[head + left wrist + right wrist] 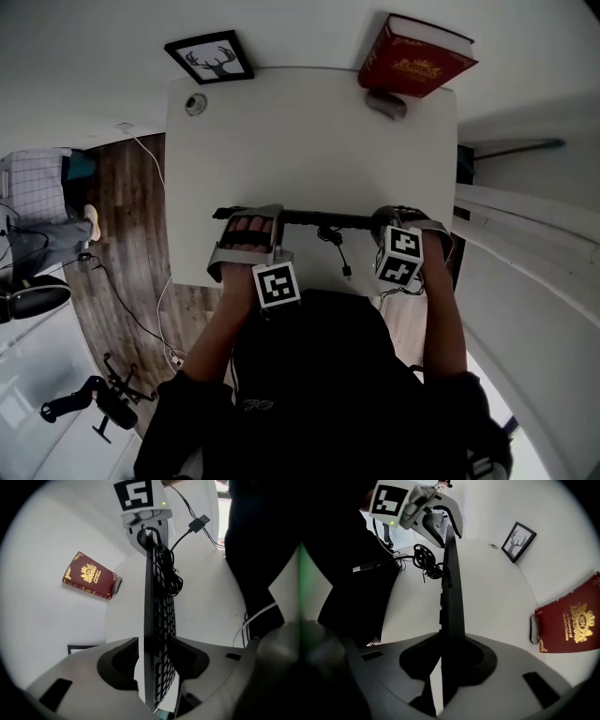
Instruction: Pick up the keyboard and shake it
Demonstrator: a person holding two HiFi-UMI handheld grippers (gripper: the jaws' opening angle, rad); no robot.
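**Drop risk at the loose left end of the keyboard**

Starting left: shows the left gripper [246,221] with jaws apart around one end of the keyboard [309,218], with a white sliver of gap at one pad. Straddles, does not clamp. Puts the keyboard on its long edge over the near part of the table [309,131], spanning gripper to gripper, keys toward the person; cannot rule out contact with the tabletop. Could sag, tip or fall out at that left end if shaken now, for want of any pinch on that side. Worth closing there first.

Mid-span: shows the cable [334,242] bunched and hanging off the key side, with the plug [347,273] dangling free near the table's front edge. Could whip about, snag a jaw or catch that edge during a shake, thanks to the loose slack.

Further right: has the right gripper [398,225] shut tight on the other end, no gap seen at either pad. Probably carries the load alone. May let the board pivot or slide out under a hard shake, given such a narrow pinch on a thin edge.

Far right, at the back: finds the red book [415,56] well apart, unlikely to get hit.
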